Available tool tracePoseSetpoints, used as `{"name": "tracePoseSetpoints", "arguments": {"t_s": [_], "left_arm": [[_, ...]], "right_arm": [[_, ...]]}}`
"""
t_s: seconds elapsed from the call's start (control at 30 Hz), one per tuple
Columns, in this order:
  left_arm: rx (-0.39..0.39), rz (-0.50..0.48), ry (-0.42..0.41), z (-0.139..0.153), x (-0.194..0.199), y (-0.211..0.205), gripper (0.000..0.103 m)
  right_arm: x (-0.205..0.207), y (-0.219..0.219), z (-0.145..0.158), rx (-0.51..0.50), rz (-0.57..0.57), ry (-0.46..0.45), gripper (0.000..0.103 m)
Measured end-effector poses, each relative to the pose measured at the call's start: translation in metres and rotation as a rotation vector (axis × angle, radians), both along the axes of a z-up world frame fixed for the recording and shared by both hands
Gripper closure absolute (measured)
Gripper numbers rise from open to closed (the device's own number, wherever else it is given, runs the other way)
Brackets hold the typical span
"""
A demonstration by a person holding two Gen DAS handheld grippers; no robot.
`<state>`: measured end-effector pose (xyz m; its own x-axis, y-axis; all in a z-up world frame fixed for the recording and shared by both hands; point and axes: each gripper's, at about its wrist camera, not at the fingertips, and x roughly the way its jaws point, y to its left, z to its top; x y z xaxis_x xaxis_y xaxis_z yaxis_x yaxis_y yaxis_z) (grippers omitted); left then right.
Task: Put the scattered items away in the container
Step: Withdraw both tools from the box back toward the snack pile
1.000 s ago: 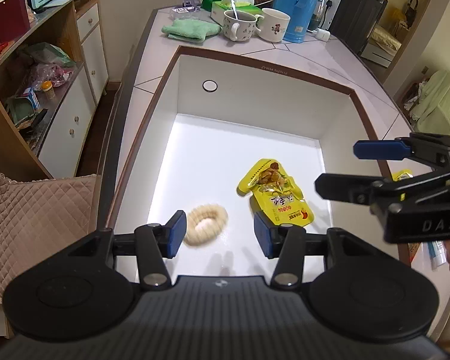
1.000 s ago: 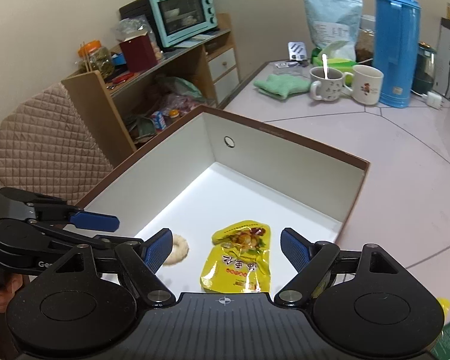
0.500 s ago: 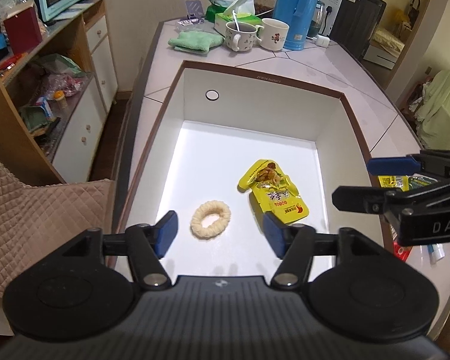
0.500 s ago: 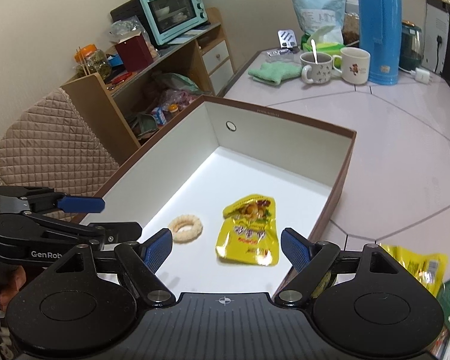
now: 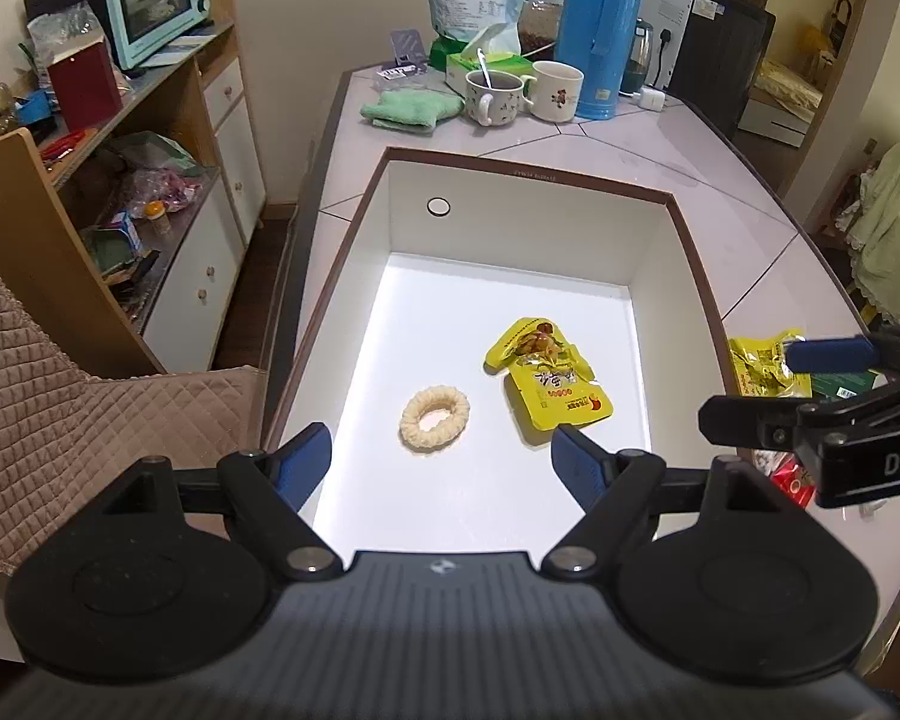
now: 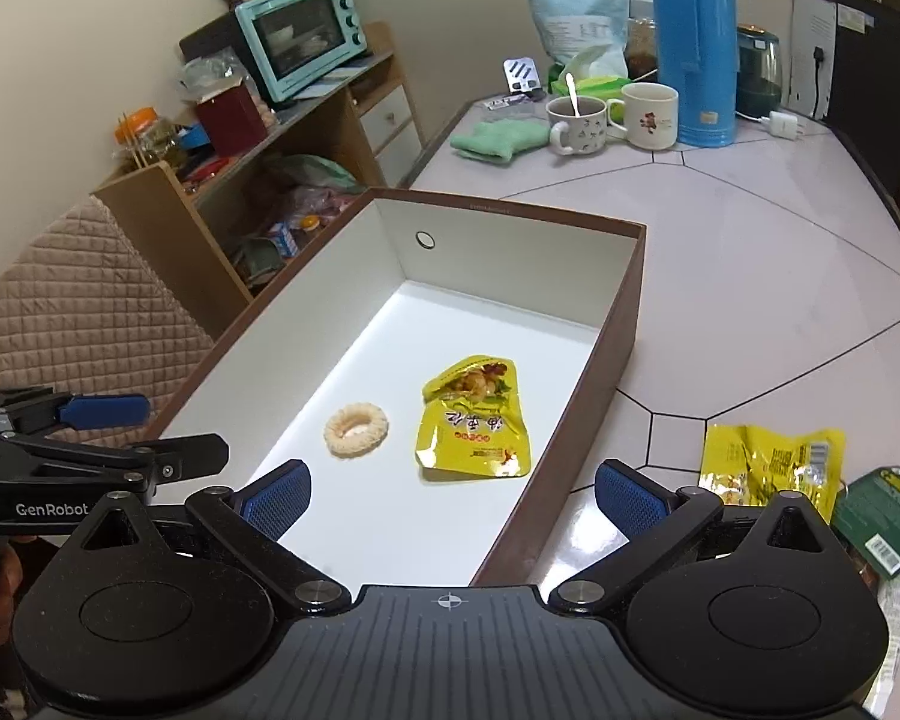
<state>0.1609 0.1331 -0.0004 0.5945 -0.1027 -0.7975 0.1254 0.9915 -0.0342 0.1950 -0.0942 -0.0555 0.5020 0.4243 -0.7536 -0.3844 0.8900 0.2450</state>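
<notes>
Both tools hang above the near end of the container (image 5: 699, 300), a white-lined box on the tiled tabletop (image 6: 750, 252), and neither carries anything. The left tool (image 5: 444, 456) has its jaws opening with nothing between them; the right tool (image 6: 450, 495) stands spread wide, also empty. Down on the box floor lie a pale ring-shaped snack (image 5: 435, 419) and, just beside it, a yellow snack pouch (image 6: 474, 423). Outside the box, off its right wall, a crumpled yellow packet (image 6: 771, 459) and a green packet (image 6: 882, 519) wait on the tabletop. The smart play, I'd say: swing the right tool to that crumpled packet, come down over its raised folds, and pinch a crease rather than scrape the flat film.
</notes>
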Motion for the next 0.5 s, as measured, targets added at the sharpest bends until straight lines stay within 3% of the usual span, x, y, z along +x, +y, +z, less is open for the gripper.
{"name": "tracePoseSetpoints", "arguments": {"t_s": [0.13,0.27,0.5], "left_arm": [[0.008,0.01,-0.007,0.004,-0.009,-0.001,0.024],[0.019,0.021,-0.024,0.009,-0.02,-0.002,0.012],[0.036,0.035,-0.031,0.014,-0.034,-0.006,0.008]], "right_arm": [[-0.008,0.0,0.004,-0.024,0.007,-0.005,0.0],[-0.016,0.002,0.005,-0.036,0.025,0.0,0.0],[-0.029,0.006,0.001,-0.046,0.045,0.025,0.0]]}}
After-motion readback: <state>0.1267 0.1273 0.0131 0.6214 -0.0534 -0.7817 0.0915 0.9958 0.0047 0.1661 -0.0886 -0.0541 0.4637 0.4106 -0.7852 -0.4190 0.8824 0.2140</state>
